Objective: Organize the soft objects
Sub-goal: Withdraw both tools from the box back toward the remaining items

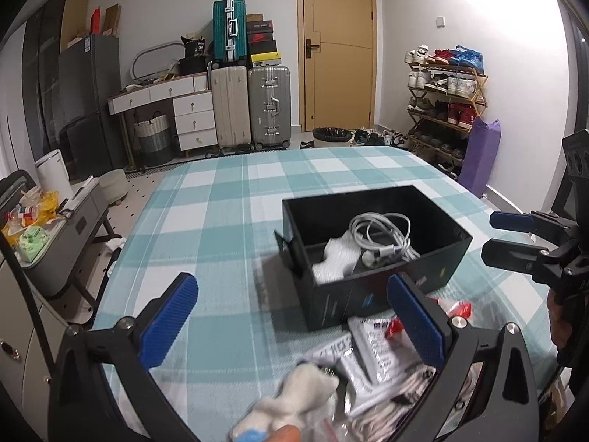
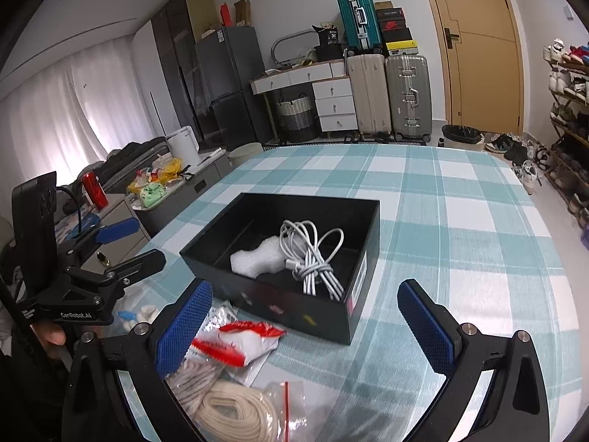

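Cable bundle and foam piece lie inside the black box on your checked cloth; your left gripper and right gripper both stand spread wide, holding nothing.

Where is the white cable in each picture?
Left wrist view: the white cable lies coiled inside the black box, right of centre, beside a white foam piece.
Right wrist view: the same cable lies in the box, near the centre, with the foam to its left.
Shared landmark: the silver suitcase standing left of the wooden door in both views.
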